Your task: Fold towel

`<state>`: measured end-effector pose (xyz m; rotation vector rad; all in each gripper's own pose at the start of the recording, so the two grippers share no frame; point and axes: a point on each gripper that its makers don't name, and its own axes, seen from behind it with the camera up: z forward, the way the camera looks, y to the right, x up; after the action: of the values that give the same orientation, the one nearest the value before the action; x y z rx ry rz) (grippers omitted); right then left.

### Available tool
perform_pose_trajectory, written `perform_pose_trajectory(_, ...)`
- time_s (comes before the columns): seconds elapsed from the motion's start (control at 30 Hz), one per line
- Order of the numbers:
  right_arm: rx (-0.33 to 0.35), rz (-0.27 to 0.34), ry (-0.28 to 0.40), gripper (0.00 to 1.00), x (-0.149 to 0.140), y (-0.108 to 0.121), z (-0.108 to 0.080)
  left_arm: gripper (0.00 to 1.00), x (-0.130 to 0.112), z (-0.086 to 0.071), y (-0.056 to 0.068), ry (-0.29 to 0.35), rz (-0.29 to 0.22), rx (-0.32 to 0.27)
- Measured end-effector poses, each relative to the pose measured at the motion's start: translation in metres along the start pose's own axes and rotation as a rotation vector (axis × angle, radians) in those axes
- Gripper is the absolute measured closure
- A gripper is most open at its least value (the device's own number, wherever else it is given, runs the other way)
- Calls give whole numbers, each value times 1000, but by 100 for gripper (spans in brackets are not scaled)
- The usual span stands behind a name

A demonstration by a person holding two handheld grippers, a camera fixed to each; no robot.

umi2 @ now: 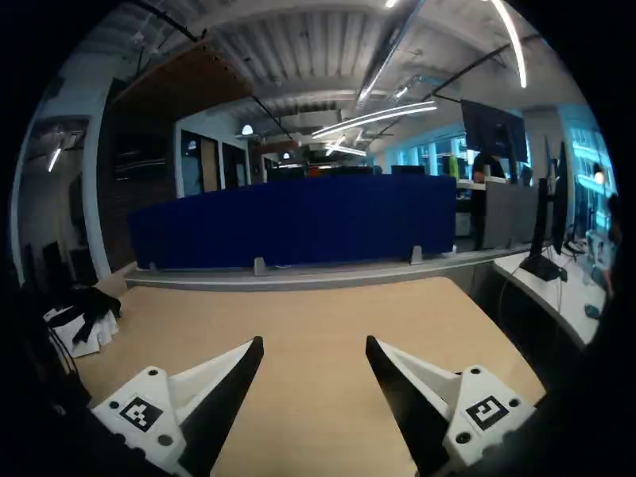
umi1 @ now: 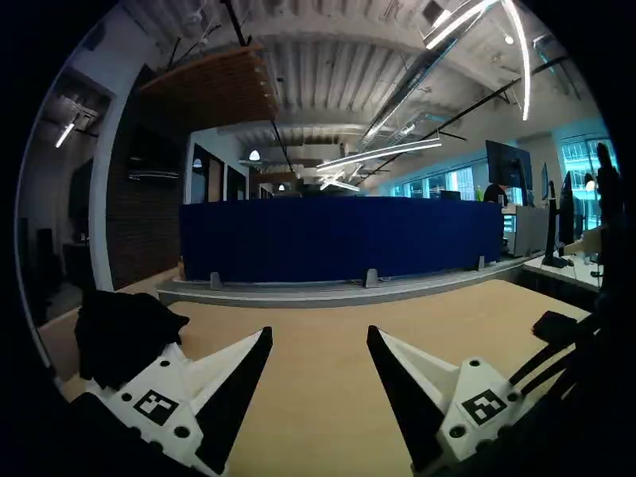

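Well, nothing is folded yet: the left gripper (umi1: 318, 329) and right gripper (umi2: 313, 340) both hover over the table (umi1: 445, 310), jaws wide apart and empty. A dark crumpled cloth (umi1: 119, 334), likely the towel, sits at the table's left edge, untouched. All the folding remains.

A partition (umi1: 334, 238) stands behind the table (umi1: 318, 381), a bundle (umi1: 119, 334) on its left.

An open-plan office: a long blue divider screen (umi1: 334, 238) backs the pale wood surface (umi1: 334, 334), monitors (umi1: 509, 163) stand on neighbouring desks (umi2: 548, 290), and strip lights (umi1: 381, 153) hang under an exposed, ducted ceiling (umi2: 318, 48).
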<state>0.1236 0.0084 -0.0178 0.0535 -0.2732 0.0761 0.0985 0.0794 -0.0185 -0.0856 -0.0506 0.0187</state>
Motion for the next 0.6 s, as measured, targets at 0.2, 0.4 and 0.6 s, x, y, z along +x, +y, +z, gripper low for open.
perform_pose_trajectory(0.2,-29,22,-11,0,2,1,3,12,-11,1,-5,30,10,10)
perform_pose_trajectory(0.4,-64,-2,-26,0,1,6,7,12,-26,-1,-15,47,16,22)
perform_pose_trajectory(0.6,-85,-22,-33,0,-3,6,11,12,-44,1,-27,65,18,26)
